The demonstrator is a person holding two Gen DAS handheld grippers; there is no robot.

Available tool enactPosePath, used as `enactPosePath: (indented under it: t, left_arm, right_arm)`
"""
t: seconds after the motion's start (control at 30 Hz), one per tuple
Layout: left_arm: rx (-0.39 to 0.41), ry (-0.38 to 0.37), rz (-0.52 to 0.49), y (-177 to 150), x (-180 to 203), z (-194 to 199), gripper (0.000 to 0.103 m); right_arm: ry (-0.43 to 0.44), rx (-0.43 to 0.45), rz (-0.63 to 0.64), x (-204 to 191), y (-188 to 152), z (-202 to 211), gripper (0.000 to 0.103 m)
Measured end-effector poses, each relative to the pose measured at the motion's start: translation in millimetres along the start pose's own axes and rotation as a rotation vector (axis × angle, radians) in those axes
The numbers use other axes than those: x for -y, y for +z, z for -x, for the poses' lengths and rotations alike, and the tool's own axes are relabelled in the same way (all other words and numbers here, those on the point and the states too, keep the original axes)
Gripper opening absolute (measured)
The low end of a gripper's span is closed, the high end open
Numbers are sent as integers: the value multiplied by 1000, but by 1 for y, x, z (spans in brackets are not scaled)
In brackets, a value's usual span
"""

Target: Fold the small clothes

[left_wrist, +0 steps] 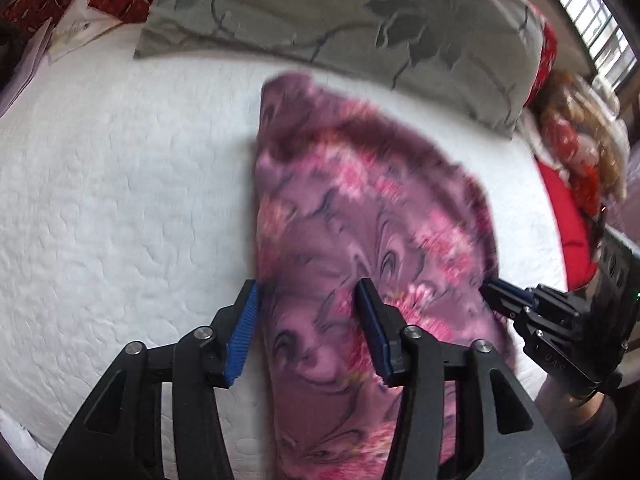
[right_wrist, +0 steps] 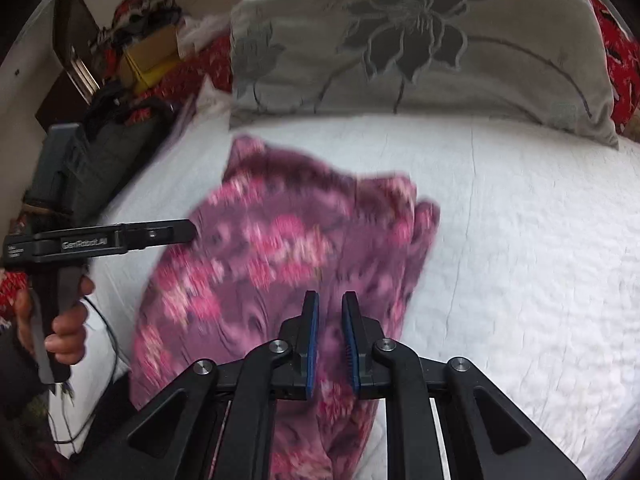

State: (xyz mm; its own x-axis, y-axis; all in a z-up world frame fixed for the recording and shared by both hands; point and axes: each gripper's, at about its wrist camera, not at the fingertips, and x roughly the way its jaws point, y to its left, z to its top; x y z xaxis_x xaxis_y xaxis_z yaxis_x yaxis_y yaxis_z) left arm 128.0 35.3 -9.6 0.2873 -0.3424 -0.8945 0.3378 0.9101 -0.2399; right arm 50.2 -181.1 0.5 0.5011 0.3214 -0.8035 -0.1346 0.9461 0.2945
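- Garment [left_wrist: 360, 240]: a purple cloth with a pink flower print lies on the white quilt [left_wrist: 120, 200], running from the middle of the left wrist view down to 6 o'clock. The print is blurred in both views.
- Left gripper [left_wrist: 308, 328]: jaws stand wide apart. The left blue pad [left_wrist: 242, 332] sits at the cloth's left edge; the right blue pad lies over the print. Whether the pads touch the cloth cannot be told.
- Right gripper [right_wrist: 330, 340]: jaws stand close together with a narrow gap, and the cloth shows through that gap. Whether cloth is pinched cannot be told. In the left wrist view this gripper enters at 4 o'clock, its tip at the cloth's right edge.
- Writing: in the right wrist view, the left gripper's side at 9 o'clock reads "GenRobot.AI"; the smaller print beside it is too small to read.
- Grey pillow [right_wrist: 400, 48]: carries a dark flower pattern and lies at 12 o'clock, beyond the cloth.
- Yellow box [right_wrist: 148, 60]: sits at 10 o'clock.
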Motion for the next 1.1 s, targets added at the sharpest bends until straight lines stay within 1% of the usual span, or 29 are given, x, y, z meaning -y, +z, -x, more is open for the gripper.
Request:
enactPosePath:
  t: [0.03, 0.07, 0.1, 0.17, 0.2, 0.23, 0.3, 0.37, 0.4, 0.43, 0.47, 0.5, 0.57, 0.63, 0.67, 0.73, 0.8, 0.83, 0.87, 0.9, 0.97, 1.0, 1.03, 1.07, 1.1]
  left_arm:
    - [-3, 8, 6, -2, 0, -3, 55]
    - [-3, 13, 17, -2, 0, -1, 55]
    - [-10, 16, 27, 0, 0, 4, 54]
    - [-9, 29, 20, -1, 2, 18, 54]
    - [5, 37, 0, -4, 4, 26, 54]
    - [23, 43, -20, -9, 6, 34, 54]
    - [32, 51, -38, -25, 6, 40, 54]
    - [-2, 43, -36, -40, 6, 32, 55]
    - [-21, 39, -29, -45, 6, 23, 57]
    - [-23, 35, -21, -50, 4, 18, 60]
    - [-15, 45, -16, -51, 3, 17, 66]
    - [-12, 53, -9, -51, 2, 18, 67]
    - [-29, 41, 9, -51, -1, 26, 67]
    - [-20, 38, -11, -56, -1, 37, 67]
    - [-10, 44, -30, -60, 0, 41, 67]
    - [-5, 60, -47, -71, -2, 41, 68]
    - [-41, 69, -41, -79, -5, 29, 70]
    - [-58, 71, -31, -82, -6, 25, 71]
    - [-66, 66, -17, -83, -8, 25, 71]
    - [-65, 61, -9, -85, -9, 28, 71]
    - [-61, 70, -30, -88, -9, 35, 71]
    - [-56, 85, -47, -91, -8, 38, 71]
    - [-48, 105, -65, -95, -8, 42, 71]
    - [-38, 122, -77, -100, -9, 46, 71]
    - [-28, 135, -85, -105, -9, 49, 71]
  right_arm:
    - [-42, -29, 9, 0, -9, -13, 11]
    - [-53, -25, 14, -1, -12, -17, 11]
    - [-64, -9, 15, -3, -13, -18, 11]
    - [-96, -20, 1, -9, -8, -13, 12]
    - [-104, -20, 1, -14, -7, -6, 15]
    - [-97, -15, 7, -19, -7, -2, 15]
    - [-62, 4, 34, -29, -15, 12, 15]
    - [-48, 0, 45, -36, -28, 19, 17]
    - [-47, -8, 46, -38, -35, 18, 17]
    - [-67, -28, 48, -39, -43, 13, 17]
    - [-94, -42, 49, -37, -47, 7, 16]
    - [-105, -45, 51, -36, -50, 3, 16]
    - [-108, -32, 28, -36, -51, 5, 16]
    - [-116, -28, 3, -39, -51, 12, 18]
    - [-111, -21, 6, -42, -53, 20, 21]
    - [-106, -9, 21, -43, -65, 33, 24]
    - [-127, -24, 21, -38, -78, 35, 27]
    - [-159, -51, 11, -32, -83, 29, 31]
    - [-175, -75, -2, -26, -89, 24, 43]
    - [-192, -85, -19, -22, -93, 23, 52]
    - [-211, -72, -70, -18, -98, 32, 51]
    - [-224, -69, -84, -18, -100, 36, 54]
    - [-266, -66, -89, -20, -102, 43, 55]
    - [-299, -69, -86, -21, -104, 45, 57]
    - [-342, -77, -80, -25, -106, 51, 64]
